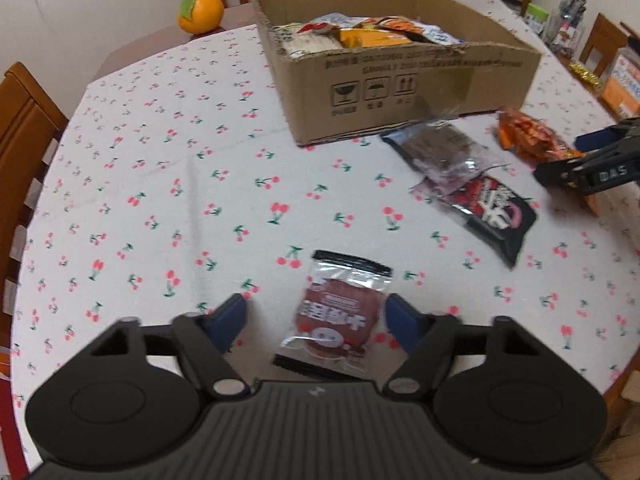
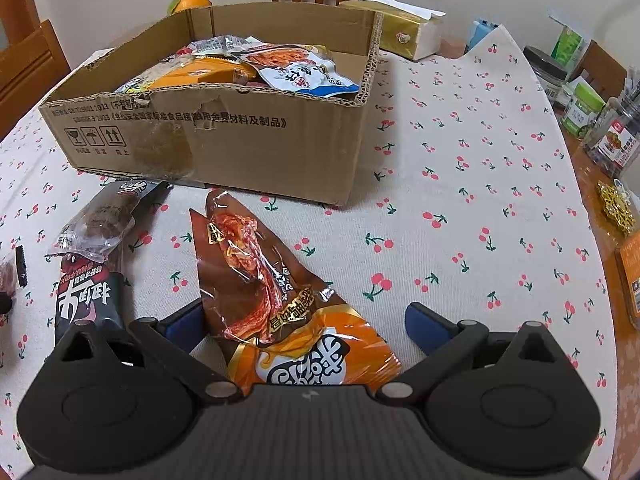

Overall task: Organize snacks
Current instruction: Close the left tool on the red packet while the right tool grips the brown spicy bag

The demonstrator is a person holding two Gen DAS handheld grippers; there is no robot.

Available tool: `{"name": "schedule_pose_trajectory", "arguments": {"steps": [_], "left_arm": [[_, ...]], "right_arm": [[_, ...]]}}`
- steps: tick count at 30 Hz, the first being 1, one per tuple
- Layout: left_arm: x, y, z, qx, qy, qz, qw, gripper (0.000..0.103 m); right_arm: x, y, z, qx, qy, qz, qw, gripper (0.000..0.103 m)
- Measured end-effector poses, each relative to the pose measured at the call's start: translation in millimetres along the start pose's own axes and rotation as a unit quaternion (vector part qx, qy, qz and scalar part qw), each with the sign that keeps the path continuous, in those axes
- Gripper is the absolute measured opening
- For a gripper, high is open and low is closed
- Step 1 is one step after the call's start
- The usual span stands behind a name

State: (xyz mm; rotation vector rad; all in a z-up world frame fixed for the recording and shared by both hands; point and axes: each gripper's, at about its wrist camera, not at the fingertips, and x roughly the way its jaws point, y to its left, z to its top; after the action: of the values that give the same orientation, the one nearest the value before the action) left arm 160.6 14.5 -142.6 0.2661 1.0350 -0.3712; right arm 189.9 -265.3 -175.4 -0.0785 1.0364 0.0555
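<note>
Jaws of the left hand-held gripper (image 1: 316, 322) stand apart around a small clear packet of reddish snack (image 1: 334, 320), lying flat on the worktop (image 1: 160, 184) between the pads. Close squarely on its middle, then lift toward the cardboard box (image 1: 400, 88) ahead.

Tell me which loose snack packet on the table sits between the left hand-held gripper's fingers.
The small clear packet with the round reddish-brown snack, alone near the table's front. The black packet, the clear dark-filled one and the orange one lie further right by the cardboard box.
</note>
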Motion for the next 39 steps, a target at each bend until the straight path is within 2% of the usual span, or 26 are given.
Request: {"name": "schedule_pose_trajectory", "arguments": {"steps": [2, 7, 12, 17, 20, 22, 23, 25, 26, 31, 35, 39], "left_arm": [[-1, -2, 2, -0.006, 0.007, -0.012, 0.9999, 0.056], [-4, -18, 2, 0.013, 0.021, -0.034, 0.9991, 0.055], [-4, -22, 2, 0.000, 0.014, -0.026, 0.9996, 0.056], [-4, -24, 2, -0.019, 0.007, -0.015, 0.9997, 0.056], [-3, -25, 2, -0.028, 0.005, -0.010, 0.9996, 0.056], [-4, -25, 1, -0.031, 0.003, -0.009, 0.9995, 0.055], [-4, -25, 1, -0.033, 0.002, -0.008, 0.9994, 0.052], [-5, -27, 2, -0.030, 0.001, -0.009, 0.9995, 0.046], [-5, -28, 2, -0.030, 0.002, -0.008, 0.9995, 0.046], [-6, -29, 2, -0.032, 0.000, -0.004, 0.9995, 0.046], [-4, -29, 3, -0.032, -0.001, 0.000, 0.9995, 0.050], [-3, -30, 4, -0.037, -0.003, 0.006, 0.9993, 0.050]], "right_arm": [[0, 0, 0, -0.001, -0.001, 0.001, 1.000, 0.103], [0, -1, 0, -0.011, -0.007, 0.007, 1.000, 0.103], [2, 0, 2, -0.033, -0.007, 0.021, 0.999, 0.103], [6, 1, 9, -0.083, -0.002, 0.049, 0.995, 0.103], [5, 3, 11, -0.106, -0.001, 0.068, 0.992, 0.095], [2, 5, 11, -0.117, -0.001, 0.076, 0.990, 0.085], [1, 6, 11, -0.123, 0.000, 0.080, 0.989, 0.083], [-2, 7, 10, -0.128, 0.000, 0.083, 0.988, 0.071], [-4, 7, 9, -0.129, 0.000, 0.084, 0.988, 0.070], [-10, 8, 7, -0.119, 0.021, 0.090, 0.989, 0.069], [-11, 11, 4, -0.130, 0.017, 0.092, 0.987, 0.070], [-8, 11, 4, -0.139, 0.014, 0.093, 0.986, 0.077]]}}
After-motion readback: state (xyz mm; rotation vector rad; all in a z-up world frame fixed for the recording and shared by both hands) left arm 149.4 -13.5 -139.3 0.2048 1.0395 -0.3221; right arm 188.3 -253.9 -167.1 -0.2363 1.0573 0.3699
